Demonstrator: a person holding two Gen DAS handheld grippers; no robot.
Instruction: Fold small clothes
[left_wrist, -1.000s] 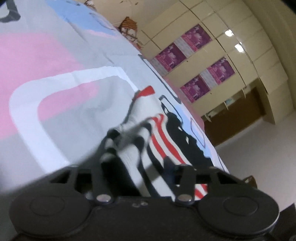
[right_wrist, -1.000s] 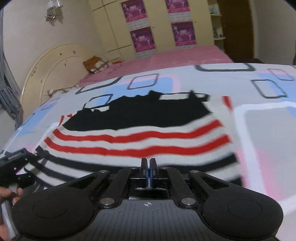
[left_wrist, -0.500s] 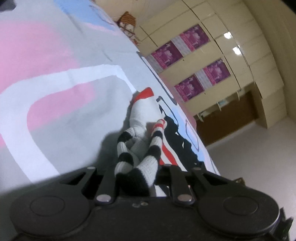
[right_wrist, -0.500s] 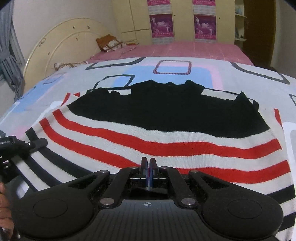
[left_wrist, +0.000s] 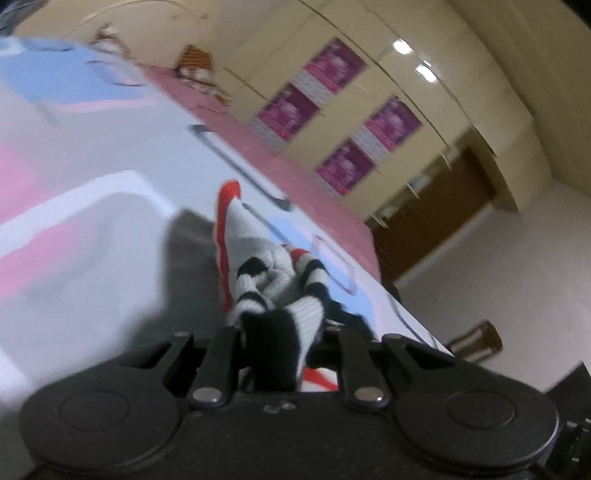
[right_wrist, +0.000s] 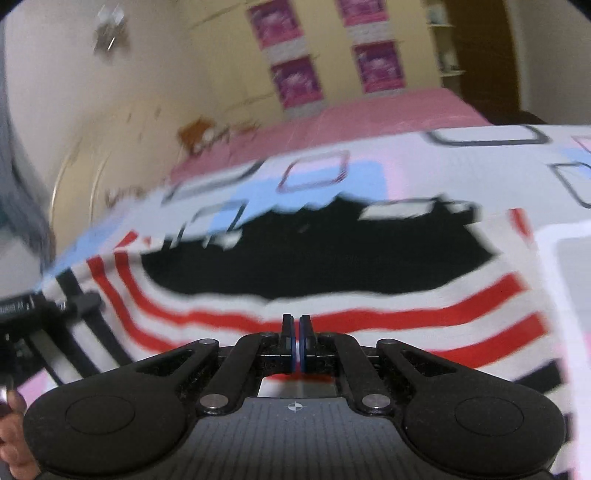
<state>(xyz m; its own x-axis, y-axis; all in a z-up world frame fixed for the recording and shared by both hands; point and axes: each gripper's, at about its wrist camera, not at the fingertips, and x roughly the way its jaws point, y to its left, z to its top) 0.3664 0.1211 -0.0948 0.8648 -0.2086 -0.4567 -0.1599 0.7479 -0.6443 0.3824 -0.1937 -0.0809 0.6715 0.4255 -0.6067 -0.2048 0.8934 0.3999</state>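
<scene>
A small knitted sweater (right_wrist: 325, 273) with a black top and red, white and black stripes lies spread on the bed. My left gripper (left_wrist: 280, 332) is shut on a bunched striped edge of the sweater (left_wrist: 280, 291) and holds it lifted off the bedspread. In the right wrist view the left gripper (right_wrist: 79, 304) shows at the sweater's left edge. My right gripper (right_wrist: 295, 328) has its jaws closed together at the sweater's near hem; I cannot see whether cloth is pinched between them.
The bedspread (right_wrist: 461, 162) is white with pink, blue and grey squares. A cream headboard (right_wrist: 74, 166) stands at the far left. Cupboards with purple posters (left_wrist: 310, 110) and a brown door (left_wrist: 443, 210) line the far wall. The bed edge drops to a pale floor (left_wrist: 498, 280).
My left gripper has lifted the bunched sweater edge higher off the bed and swung its view upward. My right gripper has shifted sideways over the sweater, its jaws still together.
</scene>
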